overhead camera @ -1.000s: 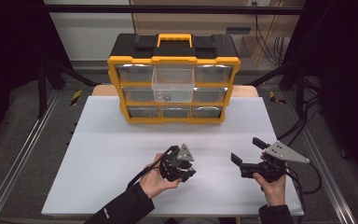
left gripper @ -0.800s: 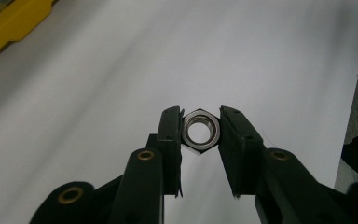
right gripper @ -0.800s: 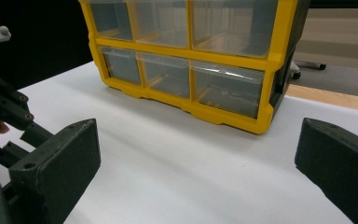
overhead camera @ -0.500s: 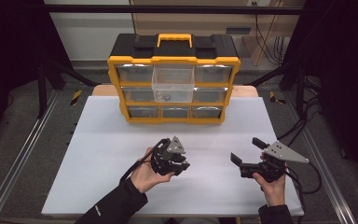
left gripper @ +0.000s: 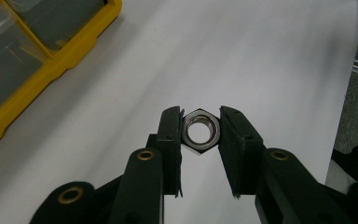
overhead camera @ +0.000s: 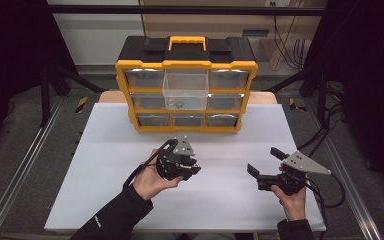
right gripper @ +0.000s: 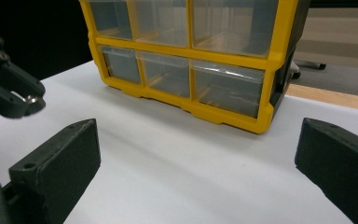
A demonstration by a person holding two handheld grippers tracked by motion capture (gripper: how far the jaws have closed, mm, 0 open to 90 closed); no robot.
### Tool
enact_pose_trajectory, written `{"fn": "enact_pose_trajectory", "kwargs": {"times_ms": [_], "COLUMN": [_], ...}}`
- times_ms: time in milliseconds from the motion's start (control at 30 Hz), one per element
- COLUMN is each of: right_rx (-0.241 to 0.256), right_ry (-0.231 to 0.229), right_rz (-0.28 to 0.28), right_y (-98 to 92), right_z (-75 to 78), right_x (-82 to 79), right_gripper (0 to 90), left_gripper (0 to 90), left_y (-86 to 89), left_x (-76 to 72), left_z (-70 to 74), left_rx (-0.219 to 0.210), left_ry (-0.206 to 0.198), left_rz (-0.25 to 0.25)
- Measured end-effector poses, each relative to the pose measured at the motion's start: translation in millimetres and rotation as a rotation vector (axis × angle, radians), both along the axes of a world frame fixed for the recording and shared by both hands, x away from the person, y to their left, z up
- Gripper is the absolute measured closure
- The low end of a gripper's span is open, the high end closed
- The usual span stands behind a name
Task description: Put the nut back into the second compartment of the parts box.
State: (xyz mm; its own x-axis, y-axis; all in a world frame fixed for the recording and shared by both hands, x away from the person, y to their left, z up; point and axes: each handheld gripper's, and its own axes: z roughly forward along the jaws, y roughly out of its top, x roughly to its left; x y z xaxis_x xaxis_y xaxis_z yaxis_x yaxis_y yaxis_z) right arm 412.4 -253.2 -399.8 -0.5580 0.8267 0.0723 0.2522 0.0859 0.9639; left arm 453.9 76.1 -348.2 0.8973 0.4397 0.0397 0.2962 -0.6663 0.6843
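White tabletop [overhead camera: 130, 165] spread across the middle of the high view, plain and matte, wooden edge showing behind it. Flanked by grey carpeted floor [overhead camera: 25, 150] and metal rails [overhead camera: 17, 175] left and right; dark frame posts and black curtains at both sides, pale wall at the back, cables hanging at far right. Stood at the table's far edge: yellow and black drawer organizer [overhead camera: 186, 85], clear drawers, upper middle drawer [overhead camera: 185, 90] pulled out partway with small metal bits inside. Left gripper [overhead camera: 182, 167] held above the table centre, near the front of the organizer, jaws pinching a steel hex nut [left gripper: 200, 129] by two opposite flats, bore facing the camera in the left gripper view, nut off the surface with white table behind it. Right gripper [overhead camera: 264, 163] held above the right part of the table, well apart from the left one, jaws spread wide with nothing between them, pointed toward the organizer's bottom row in the right gripper view.
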Motion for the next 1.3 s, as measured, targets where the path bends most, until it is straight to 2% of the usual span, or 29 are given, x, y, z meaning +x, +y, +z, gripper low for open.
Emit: {"fn": "enact_pose_trajectory", "kwargs": {"times_ms": [33,67,100,133,167,200,267,367,400,533,567,767,1300], "right_rx": [-0.002,-0.002,0.001,0.001,0.0,-0.002,-0.002,-0.002,0.0,0.001,0.0,-0.001,-0.001], "right_ry": [0.0,0.0,0.0,0.0,-0.002,-0.008,-0.008,-0.006,-0.001,-0.002,-0.002,-0.004,-0.007], "right_rz": [0.001,0.001,0.001,0.001,0.001,0.003,0.003,0.003,0.001,0.001,0.001,0.002,0.004], "right_y": [0.0,0.0,0.1,0.1,-0.2,-0.6,-0.6,-0.4,0.0,-0.1,-0.1,-0.3,-0.6], "right_z": [0.0,0.0,0.0,0.0,0.2,0.1,0.1,-0.1,0.1,0.1,0.1,0.0,0.1], "right_x": [0.0,0.0,0.0,0.0,-0.1,0.1,0.2,0.3,0.0,0.0,0.1,0.1,0.2], "right_gripper": [0.5,0.5,0.5,0.5,0.6,0.5,0.5,0.5,0.5,0.5,0.5,0.5,0.6], "left_gripper": [69.3,69.3,69.3,69.3,69.3,69.3,69.3,69.3,69.3,69.2,69.3,69.2,69.2], "left_y": [1.4,1.4,1.8,1.8,3.7,3.7,5.3,7.8,8.6,11.4,13.1,15.8,21.2], "left_x": [1.5,1.5,2.6,2.6,4.6,5.1,6.4,8.6,8.5,10.3,11.8,15.7,24.1], "left_z": [6.2,6.2,11.3,11.3,17.8,19.8,23.5,31.6,36.1,44.8,50.5,65.8,103.5], "left_rx": [-0.004,-0.004,-0.023,-0.023,-0.007,-0.025,-0.014,-0.023,-0.04,-0.03,-0.045,-0.053,-0.071], "left_ry": [-0.005,-0.005,-0.005,-0.005,-0.016,-0.015,-0.019,-0.023,-0.031,-0.04,-0.046,-0.066,-0.079], "left_rz": [0.001,0.001,0.011,0.011,0.009,0.015,0.012,0.019,0.031,0.028,0.037,0.053,0.076]}}
